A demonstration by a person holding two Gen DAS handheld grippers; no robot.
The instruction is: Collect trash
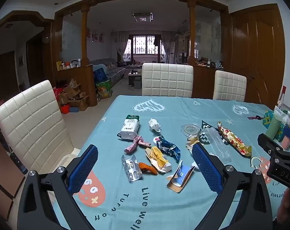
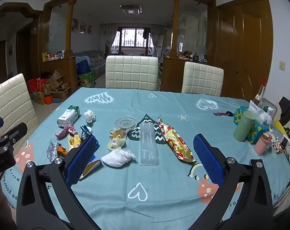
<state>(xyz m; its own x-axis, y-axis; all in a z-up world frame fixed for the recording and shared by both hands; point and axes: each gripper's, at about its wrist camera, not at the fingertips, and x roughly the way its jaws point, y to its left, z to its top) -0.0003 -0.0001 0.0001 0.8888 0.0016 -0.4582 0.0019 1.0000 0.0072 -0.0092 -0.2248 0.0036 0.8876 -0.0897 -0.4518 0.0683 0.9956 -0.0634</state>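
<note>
A table under a blue tablecloth (image 2: 164,103) carries scattered trash: a blister pack (image 1: 130,167), yellow wrapper (image 1: 158,158), white bag (image 2: 118,158), clear tray (image 2: 148,145), red-gold wrapper (image 2: 175,141), and green flask (image 2: 243,126).

Wrappers (image 1: 158,158) left on table (image 2: 164,182), tray (image 2: 148,145) centre, bottles (image 2: 242,126) right

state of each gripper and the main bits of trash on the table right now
left gripper: open, empty
right gripper: open, empty
blister pack: flat, crumpled
red and gold wrapper: lying flat
clear plastic tray: lying flat
white tissue: balled up
</note>
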